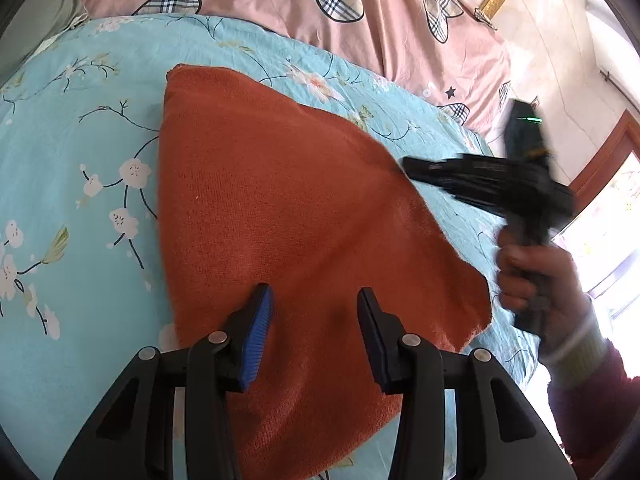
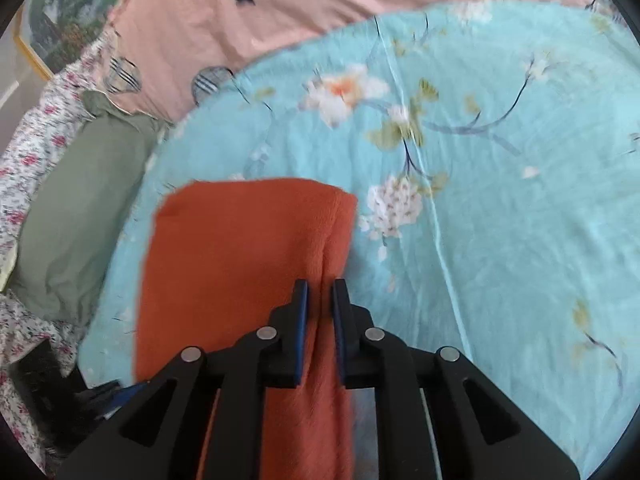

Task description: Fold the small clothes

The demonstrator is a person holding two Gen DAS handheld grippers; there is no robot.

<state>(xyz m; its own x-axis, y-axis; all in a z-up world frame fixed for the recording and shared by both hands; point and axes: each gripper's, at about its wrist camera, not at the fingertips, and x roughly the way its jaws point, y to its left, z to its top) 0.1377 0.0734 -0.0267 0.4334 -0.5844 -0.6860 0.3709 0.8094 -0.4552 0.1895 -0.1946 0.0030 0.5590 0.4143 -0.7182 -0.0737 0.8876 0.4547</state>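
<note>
An orange-brown knit cloth [image 1: 280, 216] lies folded on the light blue floral bedspread [image 1: 80, 160]. My left gripper [image 1: 316, 320] is open just above the cloth's near part, holding nothing. My right gripper [image 2: 320, 312] is shut on the cloth's [image 2: 240, 260] right edge, which is pinched between the blue pads and lifted a little. In the left wrist view the right gripper [image 1: 416, 168] shows blurred at the cloth's right edge, held by a hand [image 1: 532, 276].
A pink bedsheet [image 1: 360, 20] with checked patches lies beyond the blue bedspread. A green pillow [image 2: 76, 212] and a floral quilt [image 2: 32, 152] lie at the left of the right wrist view. A framed picture [image 2: 52, 20] hangs on the wall.
</note>
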